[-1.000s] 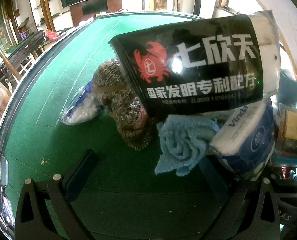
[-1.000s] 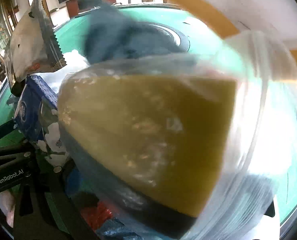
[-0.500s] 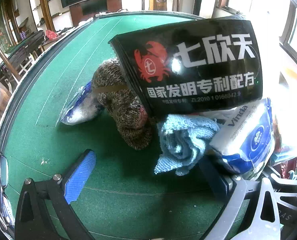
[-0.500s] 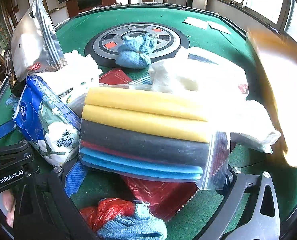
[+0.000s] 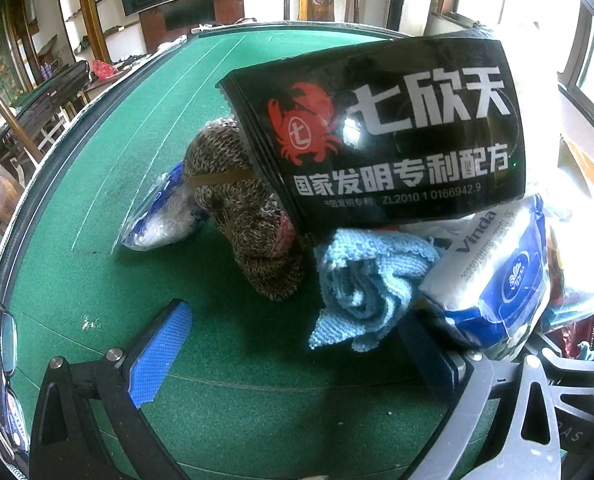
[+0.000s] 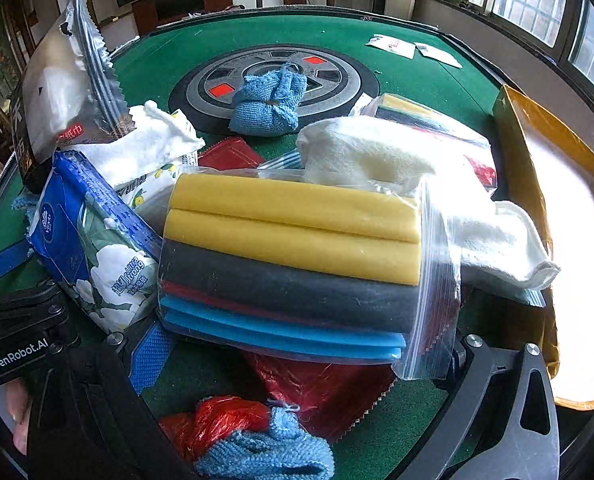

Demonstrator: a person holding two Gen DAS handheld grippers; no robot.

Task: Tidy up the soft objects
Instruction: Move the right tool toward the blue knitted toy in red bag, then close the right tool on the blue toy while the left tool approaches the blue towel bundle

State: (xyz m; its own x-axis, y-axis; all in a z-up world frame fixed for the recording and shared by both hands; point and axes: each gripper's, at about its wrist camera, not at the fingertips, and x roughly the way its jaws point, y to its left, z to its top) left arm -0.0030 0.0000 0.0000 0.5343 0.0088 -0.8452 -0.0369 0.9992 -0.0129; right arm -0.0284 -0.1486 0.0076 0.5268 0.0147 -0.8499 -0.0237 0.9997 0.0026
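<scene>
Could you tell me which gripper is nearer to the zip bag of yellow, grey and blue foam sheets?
Right. The right gripper has its open fingers either side of the zip bag. The left gripper is open over bare felt near a light blue cloth, the bag outside its view.

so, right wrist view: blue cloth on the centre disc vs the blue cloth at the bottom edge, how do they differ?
The blue cloth on the disc sits alone, far across the table, bunched into a compact bundle, fully visible. The blue cloth at the bottom edge lies close to the right gripper, pressed against a red plastic bag, and is cut off by the frame. Both are light blue, looped-texture cloths on the green table.
</scene>
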